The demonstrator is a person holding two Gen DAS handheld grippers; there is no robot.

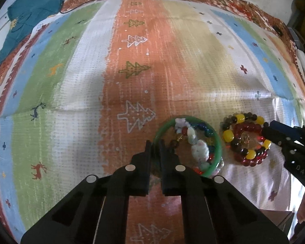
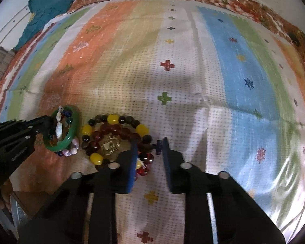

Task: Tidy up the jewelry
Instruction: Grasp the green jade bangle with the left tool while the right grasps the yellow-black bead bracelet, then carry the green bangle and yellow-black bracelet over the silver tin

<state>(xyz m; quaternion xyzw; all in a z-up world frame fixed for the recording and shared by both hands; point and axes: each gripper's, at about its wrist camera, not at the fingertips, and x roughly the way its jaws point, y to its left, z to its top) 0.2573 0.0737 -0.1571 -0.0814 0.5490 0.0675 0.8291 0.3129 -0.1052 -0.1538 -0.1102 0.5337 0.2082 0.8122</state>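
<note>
Striped printed cloth [image 1: 75, 85] covers surface; teal garment [image 1: 30, 10] at far edge. Left gripper [image 1: 155, 144] pinches green bangle [image 1: 218, 142], apparently. Right gripper [image 2: 149, 145] parted, straddling beaded bracelets [image 2: 113, 131].

green bangle [image 1: 218, 144], yellow-and-black bead bracelet [image 2: 113, 120], striped cloth [image 1: 71, 81]

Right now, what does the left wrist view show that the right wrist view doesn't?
Only the left wrist view shows the left tool shut on the green bangle from behind.

Only the right wrist view shows the gold coin charm clearly, and the open right tool straddling the red bead bracelet.

Both show the yellow-and-black bead bracelet, the striped cloth and the teal garment.
</note>
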